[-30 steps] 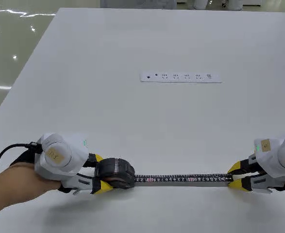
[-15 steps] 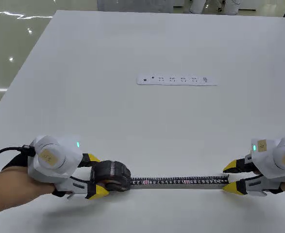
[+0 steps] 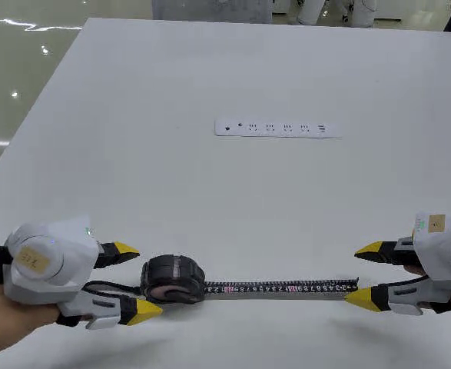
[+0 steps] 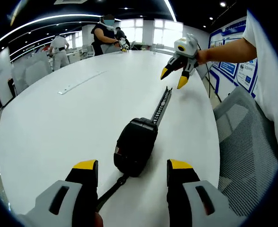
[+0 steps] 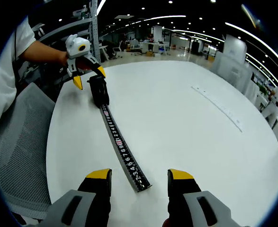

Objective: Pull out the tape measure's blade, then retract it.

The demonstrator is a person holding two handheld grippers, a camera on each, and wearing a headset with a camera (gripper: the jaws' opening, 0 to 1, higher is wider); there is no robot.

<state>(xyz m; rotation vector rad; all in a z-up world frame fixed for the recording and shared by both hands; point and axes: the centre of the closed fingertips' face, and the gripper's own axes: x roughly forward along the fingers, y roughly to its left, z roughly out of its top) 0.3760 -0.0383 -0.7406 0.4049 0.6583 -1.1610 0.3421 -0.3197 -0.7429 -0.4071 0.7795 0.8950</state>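
Observation:
A black tape measure (image 3: pixel 173 279) lies on the white table (image 3: pixel 233 61) with its blade (image 3: pixel 283 287) pulled out flat to the right. My left gripper (image 3: pixel 137 280) stands open just left of the case, no longer touching it; the case (image 4: pixel 136 145) lies ahead of its yellow-tipped jaws in the left gripper view. Open as well, my right gripper (image 3: pixel 366 274) sits just beyond the blade's end. That blade end (image 5: pixel 141 182) rests on the table between and slightly ahead of the yellow tips (image 5: pixel 100 174) in the right gripper view. The case (image 5: pixel 99 91) is far off there.
A white power strip (image 3: pixel 277 128) lies flat near the table's middle. A grey mesh chair (image 4: pixel 252 156) stands at the near table edge. People work at the far end of the table in the left gripper view.
Both grippers have opened and drawn back: the left let go of the case, the right let go of the blade's end. The tape measure now lies free on the table with its blade out.

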